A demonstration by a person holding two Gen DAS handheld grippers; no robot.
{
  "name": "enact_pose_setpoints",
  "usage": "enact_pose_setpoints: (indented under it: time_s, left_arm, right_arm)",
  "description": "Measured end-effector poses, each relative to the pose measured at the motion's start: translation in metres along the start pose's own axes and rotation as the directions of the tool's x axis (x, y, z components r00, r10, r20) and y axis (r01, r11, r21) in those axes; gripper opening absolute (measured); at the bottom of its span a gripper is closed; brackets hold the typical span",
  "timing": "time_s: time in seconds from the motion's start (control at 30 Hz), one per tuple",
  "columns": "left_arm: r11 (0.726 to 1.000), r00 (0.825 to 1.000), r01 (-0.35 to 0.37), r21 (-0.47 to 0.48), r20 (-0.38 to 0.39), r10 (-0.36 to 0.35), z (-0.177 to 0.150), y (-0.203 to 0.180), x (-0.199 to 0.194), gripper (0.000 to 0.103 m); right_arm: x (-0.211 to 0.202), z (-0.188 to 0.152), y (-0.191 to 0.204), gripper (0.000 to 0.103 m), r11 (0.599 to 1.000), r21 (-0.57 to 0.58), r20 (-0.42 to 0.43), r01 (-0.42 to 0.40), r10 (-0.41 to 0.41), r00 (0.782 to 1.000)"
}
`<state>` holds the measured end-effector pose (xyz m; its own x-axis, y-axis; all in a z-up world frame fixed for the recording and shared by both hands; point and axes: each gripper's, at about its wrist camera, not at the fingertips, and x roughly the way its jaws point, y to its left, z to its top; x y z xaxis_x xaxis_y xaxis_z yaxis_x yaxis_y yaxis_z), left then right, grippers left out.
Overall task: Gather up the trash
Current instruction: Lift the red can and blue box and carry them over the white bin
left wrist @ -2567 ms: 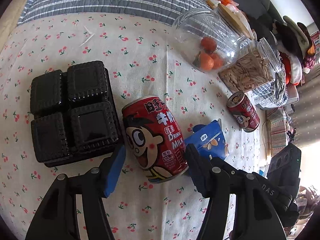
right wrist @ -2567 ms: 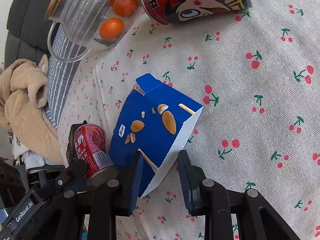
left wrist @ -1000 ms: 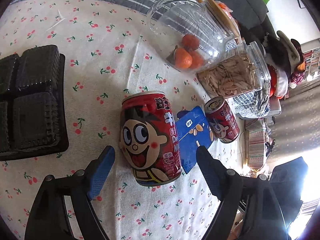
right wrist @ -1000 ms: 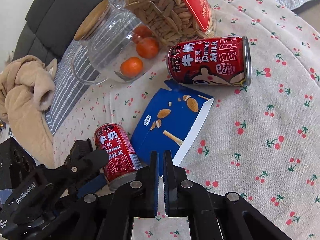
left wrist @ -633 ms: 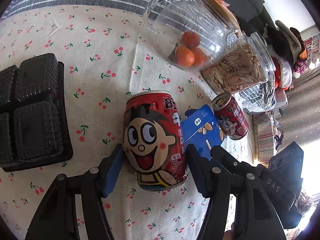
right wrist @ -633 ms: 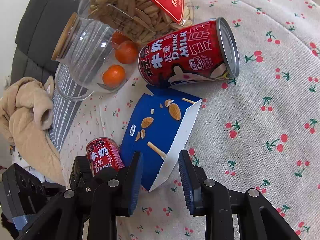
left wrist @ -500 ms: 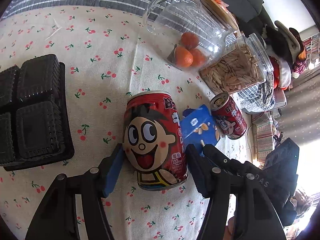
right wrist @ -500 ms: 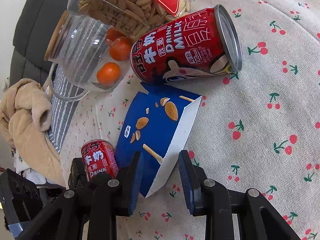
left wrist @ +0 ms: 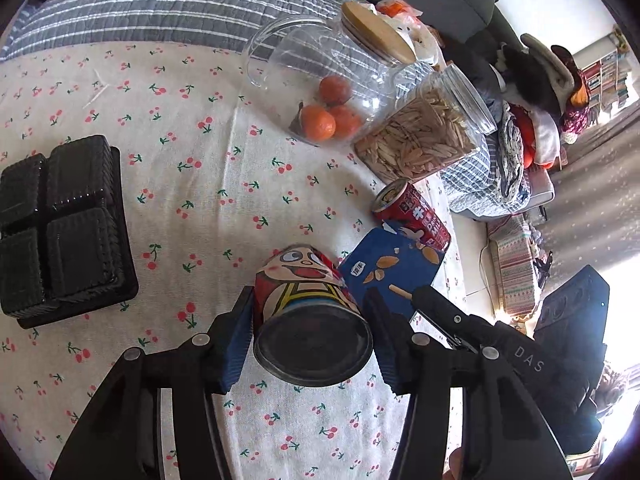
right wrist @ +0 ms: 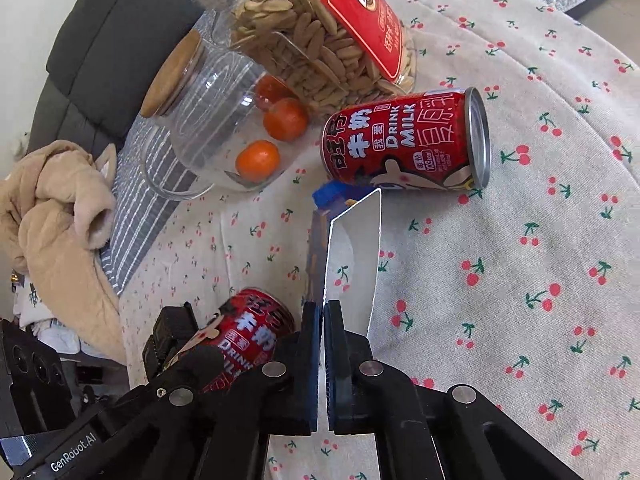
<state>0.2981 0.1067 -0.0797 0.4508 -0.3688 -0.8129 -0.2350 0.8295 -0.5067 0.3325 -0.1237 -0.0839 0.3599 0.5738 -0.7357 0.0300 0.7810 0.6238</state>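
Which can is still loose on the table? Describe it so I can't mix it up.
Start at the seed jar with the red label on the cherry-print tablecloth. Right in front of it a red milk-drink can lies on its side, touched by neither claw. The other red can sits between the left claw's pads.

free: bare cloth [right wrist: 520, 280] right | blocked: jars [right wrist: 320, 48] ahead, black tray [left wrist: 60, 228] left
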Motion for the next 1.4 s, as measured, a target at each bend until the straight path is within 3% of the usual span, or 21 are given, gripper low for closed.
enact_pose_setpoints:
  time_s: [0.37, 0.53, 0.63, 0.7, 0.77, 0.87, 1.07, 1.13, 1.17, 1.4]
  left_arm:
    - [0.999, 0.999, 0.036, 0.031, 0.004, -0.036, -0.012, -0.028, -0.015, 0.055]
    - [0.999, 0.999, 0.033, 0.033, 0.014, -0.033, -0.017, -0.029, -0.021, 0.055]
    - [0.999, 1.0, 0.024, 0.03, 0.012, -0.024, -0.019, -0.027, -0.023, 0.055]
    - [0.999, 1.0, 0.028, 0.03, 0.012, -0.028, -0.021, -0.025, -0.023, 0.055]
    - [0.999, 1.0, 0.03, 0.028, 0.007, -0.031, -0.022, -0.022, -0.022, 0.055]
    - [0.999, 1.0, 0.024, 0.025, -0.001, -0.024, -0.022, -0.017, -0.02, 0.055]
    - [1.0, 1.0, 0.011, 0.013, -0.006, -0.011, -0.016, -0.006, -0.015, 0.055]
    - [1.0, 1.0, 0.009, 0.015, -0.014, -0.009, -0.016, -0.006, -0.013, 0.055]
    - [1.0, 1.0, 0.009, 0.016, -0.015, -0.009, -0.015, -0.007, -0.013, 0.055]
    - [1.0, 1.0, 0.016, 0.025, -0.007, -0.016, -0.016, -0.014, -0.017, 0.055]
  right_arm:
    - [-0.046, -0.003, -0.008, 0.001, 1.0, -0.019, 0.04, 0.025, -0.024, 0.999]
    - [-0.058, -0.006, -0.025, 0.002, 1.0, -0.004, 0.005, 0.017, -0.017, 1.0]
    - [-0.049, -0.008, -0.044, 0.01, 0.999, 0.046, -0.058, 0.012, -0.01, 0.998]
    - [-0.042, -0.008, -0.056, 0.036, 0.995, 0.092, -0.071, 0.031, -0.025, 0.997]
    - [-0.035, -0.007, -0.065, 0.041, 0.991, 0.133, -0.063, 0.021, -0.013, 0.998]
    - [-0.026, -0.001, -0.067, 0.041, 0.99, 0.142, -0.05, 0.002, 0.005, 0.999]
    - [0.001, -0.001, -0.067, 0.039, 0.99, 0.135, -0.076, 0.05, -0.04, 0.996]
    - [0.005, -0.001, -0.064, 0.025, 0.991, 0.114, -0.072, 0.067, -0.059, 0.996]
    - [0.005, 0.0, -0.062, 0.013, 0.993, 0.1, -0.066, 0.069, -0.062, 0.996]
    - [-0.015, 0.001, -0.038, 0.003, 0.998, 0.016, -0.006, 0.057, -0.057, 0.998]
